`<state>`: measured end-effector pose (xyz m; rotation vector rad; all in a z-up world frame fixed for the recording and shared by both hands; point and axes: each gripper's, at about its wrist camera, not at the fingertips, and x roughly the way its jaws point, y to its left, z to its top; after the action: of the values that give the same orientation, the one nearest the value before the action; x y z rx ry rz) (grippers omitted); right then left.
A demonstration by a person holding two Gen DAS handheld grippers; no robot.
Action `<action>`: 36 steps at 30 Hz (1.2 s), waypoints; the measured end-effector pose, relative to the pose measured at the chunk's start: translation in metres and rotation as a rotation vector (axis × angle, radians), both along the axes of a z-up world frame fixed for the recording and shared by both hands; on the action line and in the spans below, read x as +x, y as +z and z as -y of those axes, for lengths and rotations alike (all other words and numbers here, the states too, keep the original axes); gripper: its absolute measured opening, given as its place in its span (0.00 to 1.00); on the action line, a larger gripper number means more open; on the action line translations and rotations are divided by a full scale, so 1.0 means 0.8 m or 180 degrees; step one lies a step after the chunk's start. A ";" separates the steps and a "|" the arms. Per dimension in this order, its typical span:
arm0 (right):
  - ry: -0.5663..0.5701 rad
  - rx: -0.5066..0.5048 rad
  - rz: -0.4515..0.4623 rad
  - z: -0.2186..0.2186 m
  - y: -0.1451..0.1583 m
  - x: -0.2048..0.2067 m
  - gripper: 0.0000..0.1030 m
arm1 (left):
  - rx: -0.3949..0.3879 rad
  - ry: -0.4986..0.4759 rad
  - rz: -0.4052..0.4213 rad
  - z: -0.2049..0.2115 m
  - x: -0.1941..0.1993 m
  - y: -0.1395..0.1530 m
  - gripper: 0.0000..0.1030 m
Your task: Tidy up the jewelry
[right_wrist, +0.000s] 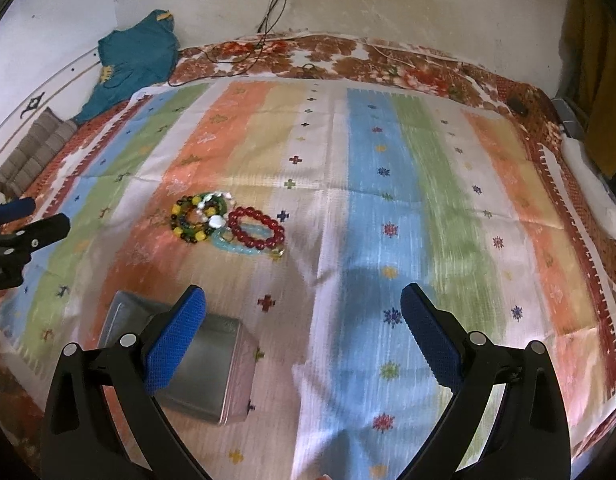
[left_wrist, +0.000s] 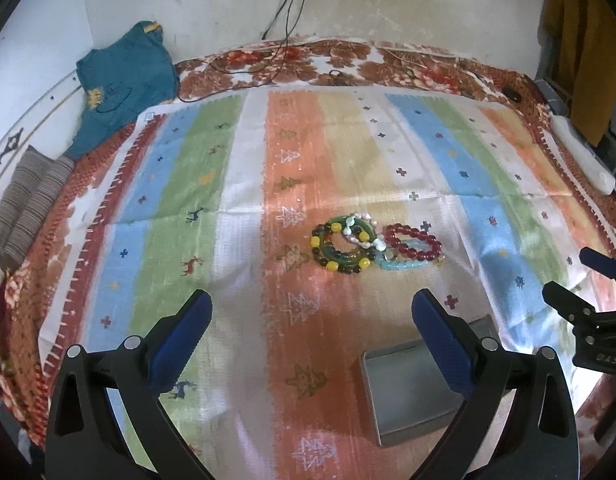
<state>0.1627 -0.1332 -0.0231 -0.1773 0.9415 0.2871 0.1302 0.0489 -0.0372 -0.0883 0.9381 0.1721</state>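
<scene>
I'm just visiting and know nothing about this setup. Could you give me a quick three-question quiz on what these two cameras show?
1. True or false: the metal tin already holds a bracelet.
2. Which bracelet lies nearest the red bead bracelet: A) pale blue one, B) green bangle?
3. Are the left gripper and right gripper open or shut?

Key: 1. False, it looks empty. 2. A, they overlap. 3. Both open, holding nothing.
</scene>
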 end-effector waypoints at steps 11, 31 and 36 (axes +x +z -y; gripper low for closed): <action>-0.0092 -0.0083 -0.0038 -0.010 -0.026 0.045 0.96 | -0.0009 0.0043 -0.0194 -0.017 0.046 -0.033 0.95; 0.0004 -0.0088 -0.0394 -0.031 -0.072 0.103 0.96 | -0.0110 -0.0006 -0.0462 -0.010 0.133 -0.081 0.95; 0.0038 0.0014 -0.0492 -0.036 -0.077 0.113 0.96 | -0.0199 -0.0056 -0.0518 -0.011 0.145 -0.089 0.94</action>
<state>0.2529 -0.1045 -0.0846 -0.1584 1.0930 0.3172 0.2459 0.0579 -0.1087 -0.1253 1.1065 0.1351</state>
